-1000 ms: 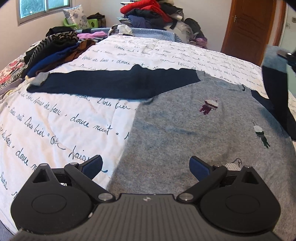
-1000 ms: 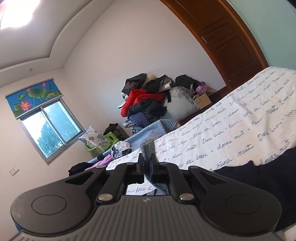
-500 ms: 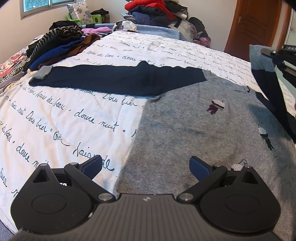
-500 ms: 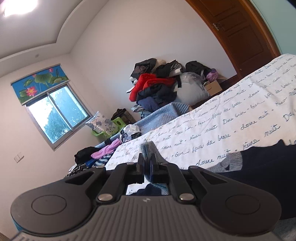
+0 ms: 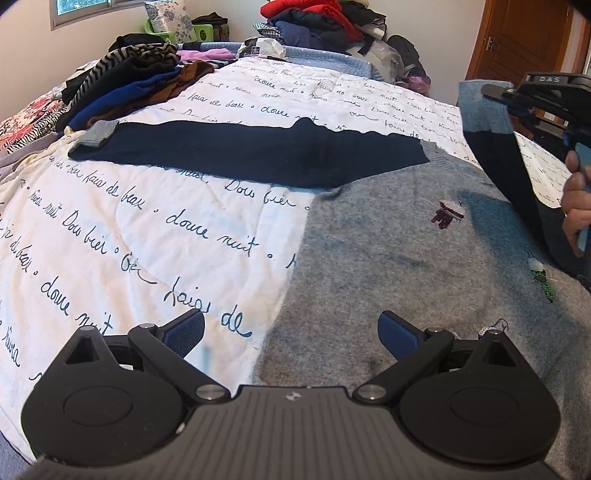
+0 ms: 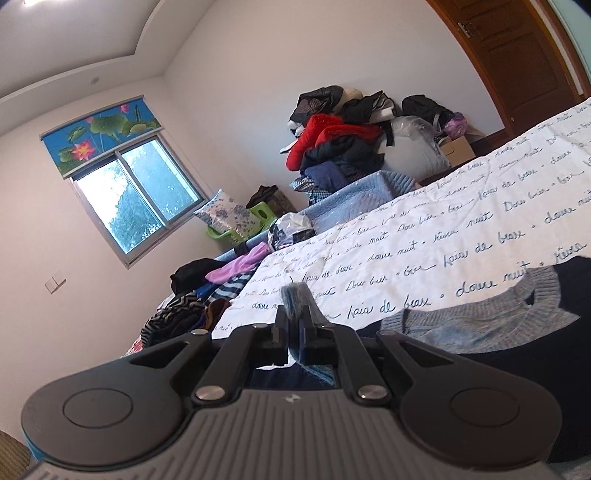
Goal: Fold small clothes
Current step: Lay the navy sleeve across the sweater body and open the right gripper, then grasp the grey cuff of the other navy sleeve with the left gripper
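A grey sweater (image 5: 406, 258) with navy sleeves lies flat on the white script-printed quilt (image 5: 147, 229). Its left sleeve (image 5: 258, 151) stretches out to the left, ending in a grey cuff (image 5: 96, 133). My left gripper (image 5: 291, 332) is open and hovers low over the sweater's bottom left edge, holding nothing. The right sleeve (image 5: 498, 166) is lifted off the bed, and my right gripper (image 5: 496, 88) is shut on its grey cuff (image 5: 480, 107). In the right wrist view the cuff fabric (image 6: 295, 295) sticks out between the closed fingers of the right gripper (image 6: 293, 325). The neckline (image 6: 498, 310) shows below.
Folded and loose clothes (image 5: 129, 81) are stacked along the bed's left side. A big heap of garments (image 5: 325, 22) rises beyond the far end. A wooden door (image 5: 524, 40) is at the back right. A person's hand (image 5: 576, 206) holds the right gripper.
My right gripper has carried the lifted sleeve leftward, over the sweater's right side. The left gripper has stayed open in about the same place.
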`<control>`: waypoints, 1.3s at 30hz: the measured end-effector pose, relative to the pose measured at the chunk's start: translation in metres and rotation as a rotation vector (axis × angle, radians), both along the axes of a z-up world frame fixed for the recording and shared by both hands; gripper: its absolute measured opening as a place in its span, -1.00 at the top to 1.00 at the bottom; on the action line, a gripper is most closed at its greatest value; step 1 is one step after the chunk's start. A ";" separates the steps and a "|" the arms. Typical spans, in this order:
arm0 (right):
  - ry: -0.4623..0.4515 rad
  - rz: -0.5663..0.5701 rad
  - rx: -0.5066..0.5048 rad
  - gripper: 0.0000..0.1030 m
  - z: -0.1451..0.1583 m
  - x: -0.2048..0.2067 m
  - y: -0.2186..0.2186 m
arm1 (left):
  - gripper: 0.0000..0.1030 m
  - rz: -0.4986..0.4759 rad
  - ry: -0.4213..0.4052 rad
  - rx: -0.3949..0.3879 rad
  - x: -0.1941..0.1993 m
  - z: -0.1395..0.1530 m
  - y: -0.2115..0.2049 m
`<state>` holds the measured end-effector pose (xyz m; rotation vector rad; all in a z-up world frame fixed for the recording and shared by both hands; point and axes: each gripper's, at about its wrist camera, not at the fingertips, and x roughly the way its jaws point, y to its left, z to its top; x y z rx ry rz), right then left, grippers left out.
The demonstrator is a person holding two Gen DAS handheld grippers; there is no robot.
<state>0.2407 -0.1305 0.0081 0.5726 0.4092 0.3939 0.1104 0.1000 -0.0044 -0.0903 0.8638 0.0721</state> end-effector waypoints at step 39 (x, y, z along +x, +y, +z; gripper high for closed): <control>0.124 0.143 -0.104 -0.08 -0.038 0.031 0.088 | -0.92 0.248 -0.068 0.139 0.012 0.008 0.087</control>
